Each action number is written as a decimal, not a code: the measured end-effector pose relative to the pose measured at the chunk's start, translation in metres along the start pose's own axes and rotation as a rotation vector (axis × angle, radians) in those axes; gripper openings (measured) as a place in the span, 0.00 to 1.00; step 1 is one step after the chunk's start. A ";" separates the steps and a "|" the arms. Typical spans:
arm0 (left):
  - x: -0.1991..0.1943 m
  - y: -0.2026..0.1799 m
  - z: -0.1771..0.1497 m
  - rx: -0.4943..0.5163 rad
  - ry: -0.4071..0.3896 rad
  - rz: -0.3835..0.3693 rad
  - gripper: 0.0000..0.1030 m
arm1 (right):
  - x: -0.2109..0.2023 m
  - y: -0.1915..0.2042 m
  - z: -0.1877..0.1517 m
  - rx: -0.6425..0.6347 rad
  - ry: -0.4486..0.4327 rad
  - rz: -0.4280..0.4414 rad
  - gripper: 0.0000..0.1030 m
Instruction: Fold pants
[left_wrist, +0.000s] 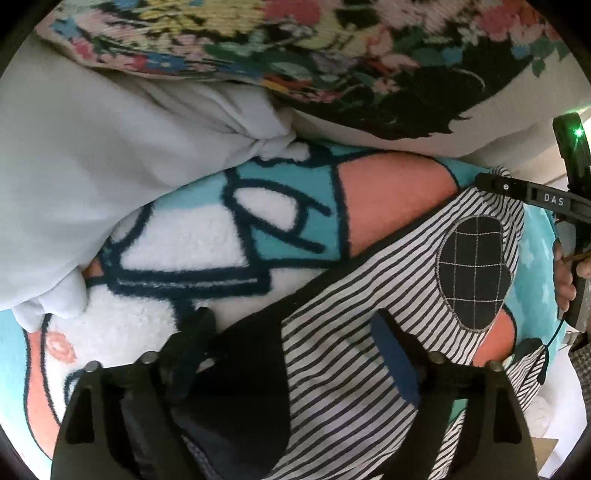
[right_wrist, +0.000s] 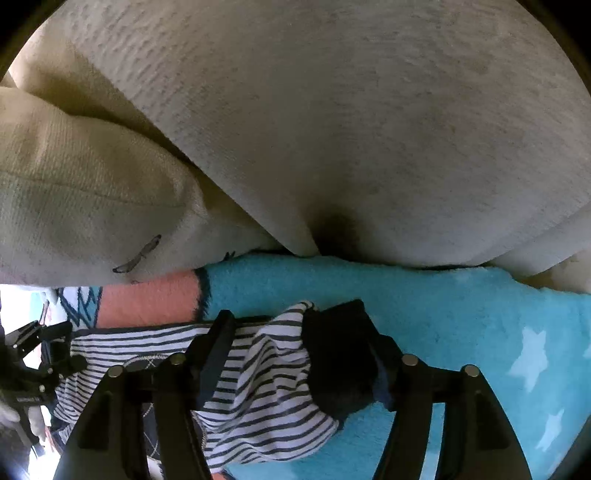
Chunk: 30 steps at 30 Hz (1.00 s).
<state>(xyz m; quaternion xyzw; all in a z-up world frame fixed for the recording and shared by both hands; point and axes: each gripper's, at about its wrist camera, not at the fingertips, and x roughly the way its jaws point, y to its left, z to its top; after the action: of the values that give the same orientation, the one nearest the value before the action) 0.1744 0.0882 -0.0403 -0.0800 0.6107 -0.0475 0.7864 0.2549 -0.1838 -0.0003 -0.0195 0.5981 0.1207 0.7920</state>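
The pants (left_wrist: 369, 332) — striped, with a dark checked knee patch (left_wrist: 474, 273) and a dark cuff or waistband at each end — are spread across a bright fleece blanket (left_wrist: 207, 236) on a beige sofa (right_wrist: 332, 129). A grey garment (left_wrist: 92, 166) and a floral cushion (left_wrist: 295, 48) lie behind them.

The left gripper (left_wrist: 291, 328) is spread wide, its fingers set either side of the dark band (left_wrist: 243, 369); nothing is pinched yet. The right gripper (right_wrist: 299, 325) is likewise spread, with bunched striped cloth and a dark band (right_wrist: 340, 354) lying between its fingers. Whether the cloth is touched by the pads cannot be told.

Several risks are judged from here. If either gripper is closed too shallow, only the top layer may be caught, and the lower layer would be left behind when the fold is lifted. The deep pile of the blanket may be nipped together with the pants, so that it is dragged along. The right end is already bunched — a fold made from it is likely to come out crooked unless the cloth is first drawn flat. Uneven lifting between the two ends would skew the crease.
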 end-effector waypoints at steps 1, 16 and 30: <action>0.002 -0.002 0.000 0.001 0.000 -0.003 0.93 | 0.001 0.001 0.003 -0.009 0.002 -0.007 0.71; -0.016 -0.010 -0.013 0.050 -0.029 0.036 0.06 | -0.014 0.053 -0.005 -0.085 -0.004 -0.012 0.15; -0.087 -0.042 -0.045 0.099 -0.200 0.096 0.06 | -0.097 0.035 -0.039 -0.017 -0.154 0.053 0.15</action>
<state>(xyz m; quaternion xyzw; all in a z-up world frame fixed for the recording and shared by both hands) 0.1102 0.0585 0.0393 -0.0161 0.5294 -0.0318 0.8476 0.1859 -0.1731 0.0850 -0.0010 0.5346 0.1477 0.8321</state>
